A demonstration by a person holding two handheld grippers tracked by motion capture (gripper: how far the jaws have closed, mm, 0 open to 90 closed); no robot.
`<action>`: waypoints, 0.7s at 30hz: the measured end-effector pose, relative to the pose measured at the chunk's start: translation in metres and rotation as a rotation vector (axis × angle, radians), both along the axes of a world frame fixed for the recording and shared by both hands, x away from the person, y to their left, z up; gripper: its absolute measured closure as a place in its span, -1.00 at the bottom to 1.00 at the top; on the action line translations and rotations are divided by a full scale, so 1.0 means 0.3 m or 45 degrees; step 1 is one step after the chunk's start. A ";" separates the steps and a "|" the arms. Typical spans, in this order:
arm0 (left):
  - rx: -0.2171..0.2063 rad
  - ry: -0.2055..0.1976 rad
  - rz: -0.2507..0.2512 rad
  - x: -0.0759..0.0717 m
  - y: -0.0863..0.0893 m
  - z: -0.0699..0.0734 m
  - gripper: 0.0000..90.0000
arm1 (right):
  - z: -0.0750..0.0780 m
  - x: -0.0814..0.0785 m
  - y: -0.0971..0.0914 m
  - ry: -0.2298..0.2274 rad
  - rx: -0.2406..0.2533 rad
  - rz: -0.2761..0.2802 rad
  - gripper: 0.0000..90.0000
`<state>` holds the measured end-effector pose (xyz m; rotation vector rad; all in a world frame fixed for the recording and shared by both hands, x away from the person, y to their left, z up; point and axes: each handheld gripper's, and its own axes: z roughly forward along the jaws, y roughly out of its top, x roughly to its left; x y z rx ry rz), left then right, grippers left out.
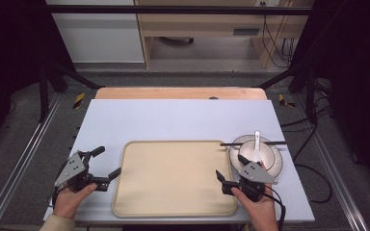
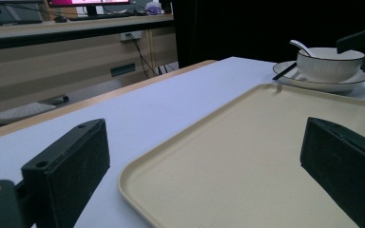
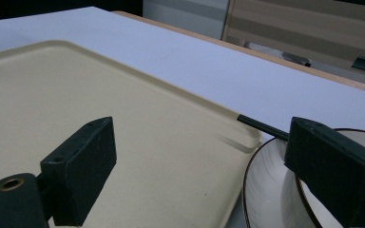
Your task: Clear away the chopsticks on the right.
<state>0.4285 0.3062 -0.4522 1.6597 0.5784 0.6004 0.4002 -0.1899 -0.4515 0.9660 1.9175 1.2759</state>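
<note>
Evidently the work in hand is moving the table setting onto the beige tray (image 1: 173, 178), which lies bare in the middle of the white counter (image 1: 183, 120). Just beside the tray's far right corner sits a plate (image 1: 275, 166) carrying a white bowl (image 1: 253, 153), with a spoon (image 1: 257, 143) resting in the bowl and dark chopsticks (image 1: 253, 143) laid across the plate's far rim, their tips reaching over the tray's corner.

Neither tool has hold of anything. The left gripper (image 1: 105, 163) hovers at the tray's left edge with its jaws spread wide and nothing between them; the right gripper (image 1: 230, 172) hangs between tray and plate, jaws likewise spread, one over the tray and the other over the plate's near rim (the right gripper view shows this straddle clearly).

To do the pick well, I judge the right gripper should come in low and level at the plate's near edge, so one jaw slides under the rim and the other closes on top. Squeeze firmly before lifting, since the bowl makes the load top-heavy. Keep the plate flat while carrying it, or the chopsticks will likely roll off and the spoon may tip. The left gripper could steady the tray's edge.
</note>
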 end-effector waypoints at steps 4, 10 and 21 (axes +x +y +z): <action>0.011 0.012 0.001 -0.003 0.003 -0.001 -0.94 | 0.035 -0.017 0.005 -0.017 -0.086 -0.023 -0.72; 0.018 0.032 0.001 -0.002 0.003 -0.005 -0.94 | 0.171 -0.042 -0.010 -0.110 -0.302 -0.065 -0.60; 0.029 0.049 -0.004 -0.001 -0.003 -0.009 -0.93 | 0.317 0.197 -0.373 0.057 -0.459 -0.296 0.33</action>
